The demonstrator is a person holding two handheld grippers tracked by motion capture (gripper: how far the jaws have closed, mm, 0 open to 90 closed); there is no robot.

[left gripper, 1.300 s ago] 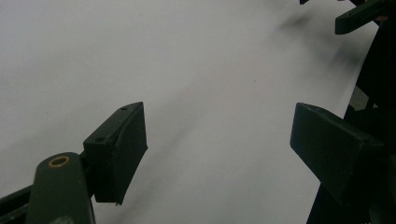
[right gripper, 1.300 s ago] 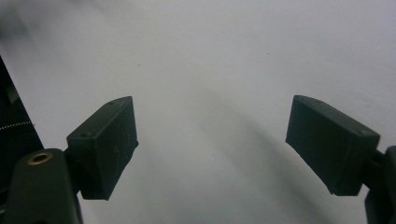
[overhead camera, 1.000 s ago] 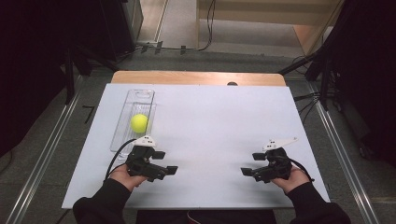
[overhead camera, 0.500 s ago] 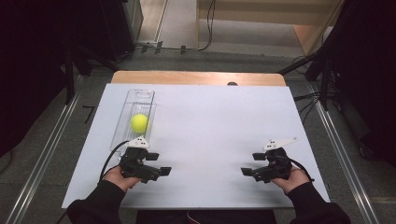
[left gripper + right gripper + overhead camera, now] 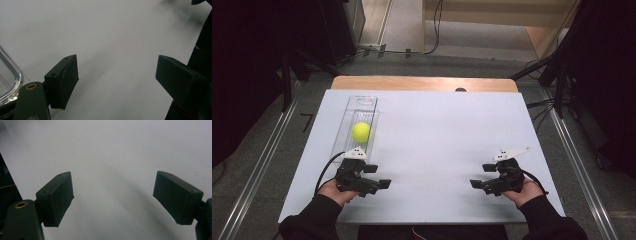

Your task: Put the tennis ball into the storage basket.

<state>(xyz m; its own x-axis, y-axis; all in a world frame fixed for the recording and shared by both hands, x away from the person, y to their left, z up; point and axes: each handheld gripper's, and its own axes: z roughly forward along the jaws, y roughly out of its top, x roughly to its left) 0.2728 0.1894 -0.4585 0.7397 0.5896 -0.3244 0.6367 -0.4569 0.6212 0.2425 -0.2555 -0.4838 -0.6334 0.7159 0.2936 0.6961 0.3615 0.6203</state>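
Tennis ball — yellow-green, lying inside clear plastic tray, roughly at mid-length, on the left half of white table. Tray long and narrow, running away from the near edge, its rounded near corner also caught at the left margin of the left gripper view. Left gripper — held in left hand just beyond the tray's near end, close beside it, whether touching cannot be told; jaws pointed across the table toward the right side, standing apart with bare white surface between them, nothing clamped; same seen in its own view, pads wide of each other. Black cable looping from its body toward the near edge. Right gripper — held in right hand near the table's right front, well apart from ball and tray; jaws pointed toward the left side, spread open, nothing between them but table. Grey 3-cornered plate on top of each gripper. Dark sleeves entering from the bottom edge. Wooden board along the table's far edge; metal rails on the floor at either side.
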